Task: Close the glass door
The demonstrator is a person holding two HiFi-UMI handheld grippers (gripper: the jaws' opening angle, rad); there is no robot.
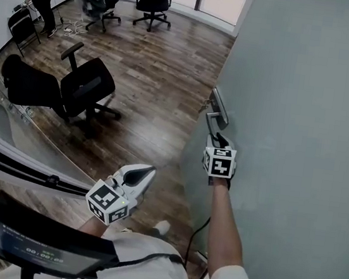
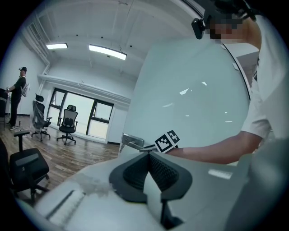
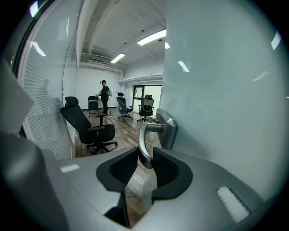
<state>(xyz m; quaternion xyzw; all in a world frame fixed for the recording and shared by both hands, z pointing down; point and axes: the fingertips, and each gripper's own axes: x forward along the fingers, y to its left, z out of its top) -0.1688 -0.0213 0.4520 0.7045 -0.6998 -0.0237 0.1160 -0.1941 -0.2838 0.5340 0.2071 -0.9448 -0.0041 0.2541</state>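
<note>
The glass door (image 1: 304, 121), frosted, smooth and pale green, is filling the right side, its panel running from near to far beside the wooden floor (image 1: 158, 70). Its slim, curved brushed-metal lever handle (image 3: 145, 135) is reaching from a rectangular backplate (image 3: 169, 128) toward the near side. The right gripper (image 3: 145, 163) is pinching the lever's tip between ribbed black pads (image 3: 165, 169). The left gripper (image 2: 149, 157) is hovering to the left, jaws pressed together on nothing.

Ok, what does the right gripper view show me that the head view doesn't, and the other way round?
Only the right gripper view: the right gripper clamped on the door handle lever, plus ceiling lights. Only the head view: the left gripper, off the door, and a screen. Both: the glass door, a black office chair, a standing person.
</note>
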